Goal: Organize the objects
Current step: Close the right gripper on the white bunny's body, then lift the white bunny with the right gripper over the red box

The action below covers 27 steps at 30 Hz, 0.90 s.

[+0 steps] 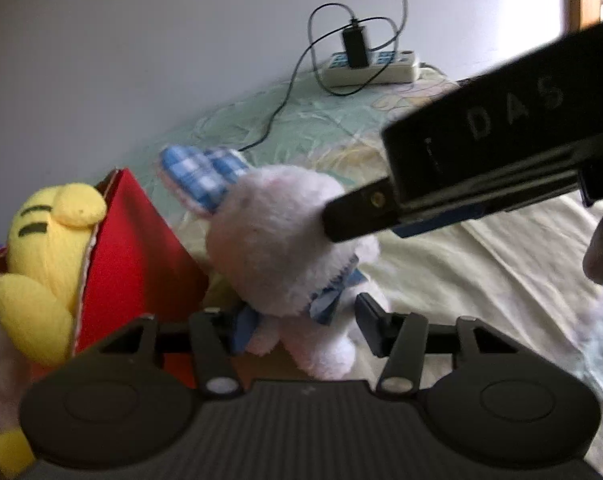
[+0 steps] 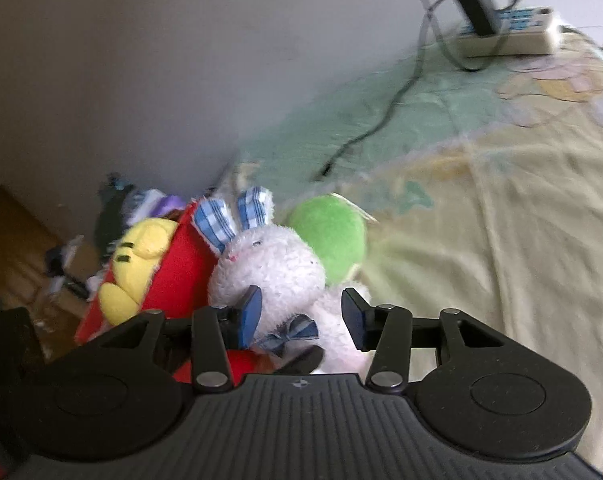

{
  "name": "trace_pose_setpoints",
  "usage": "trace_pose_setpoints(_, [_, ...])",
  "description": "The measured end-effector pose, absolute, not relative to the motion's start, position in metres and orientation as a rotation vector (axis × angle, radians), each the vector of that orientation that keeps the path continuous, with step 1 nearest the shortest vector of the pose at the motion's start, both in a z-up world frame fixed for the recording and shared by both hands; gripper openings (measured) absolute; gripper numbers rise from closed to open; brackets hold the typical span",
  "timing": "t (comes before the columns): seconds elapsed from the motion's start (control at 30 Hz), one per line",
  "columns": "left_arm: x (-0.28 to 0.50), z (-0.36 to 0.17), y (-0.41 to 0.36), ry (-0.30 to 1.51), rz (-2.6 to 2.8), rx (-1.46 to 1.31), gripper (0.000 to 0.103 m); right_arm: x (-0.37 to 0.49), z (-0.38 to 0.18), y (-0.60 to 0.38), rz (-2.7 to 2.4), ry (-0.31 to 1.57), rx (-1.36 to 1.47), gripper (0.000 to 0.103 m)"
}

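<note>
The left gripper (image 1: 307, 322) has its jaws spread wide around the lower body of the white plush rabbit (image 1: 279, 248), one blue pad tucked against its side and the other standing just clear, while the right gripper (image 2: 301, 320) also frames the rabbit (image 2: 273, 268) with wide jaws, its left pad touching the fur below the head. The rabbit has blue-checked ears and a blue bow, and sits upright on the bed (image 2: 501, 220) against a red box (image 1: 137, 248) that holds a yellow plush (image 1: 49, 240). A green plush (image 2: 329, 236) lies just behind it.
</note>
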<state>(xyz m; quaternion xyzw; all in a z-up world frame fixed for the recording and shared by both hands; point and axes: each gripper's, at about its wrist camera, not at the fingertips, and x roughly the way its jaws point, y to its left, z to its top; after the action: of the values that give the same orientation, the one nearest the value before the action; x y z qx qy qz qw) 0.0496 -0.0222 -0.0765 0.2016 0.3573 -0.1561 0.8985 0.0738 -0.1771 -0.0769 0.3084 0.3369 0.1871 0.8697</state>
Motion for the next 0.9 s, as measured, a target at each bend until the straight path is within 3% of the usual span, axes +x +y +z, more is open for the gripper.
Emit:
trace_pose_setpoints(0.1, [0.059,-0.078,-0.023,0.735,-0.288,0.415,0.058,0.089,-0.094,-0.183,0.446,0.700,0.734,0.066])
trace_pose_setpoints(0.3, [0.071,-0.076,-0.021,0.741,-0.276,0.394,0.060,0.106,-0.115,-0.190,0.575,0.674,0.888,0.067])
trace_pose_setpoints(0.6, [0.082,-0.065,-0.016,0.798,-0.292,0.338,0.060,0.104,-0.122,-0.201,0.655,0.741,0.996,0.054])
trace_pose_setpoints(0.9, [0.056,-0.052,-0.029,0.768,-0.410,0.384,0.060,0.067,-0.097,-0.206,0.646,0.797,0.923,0.053])
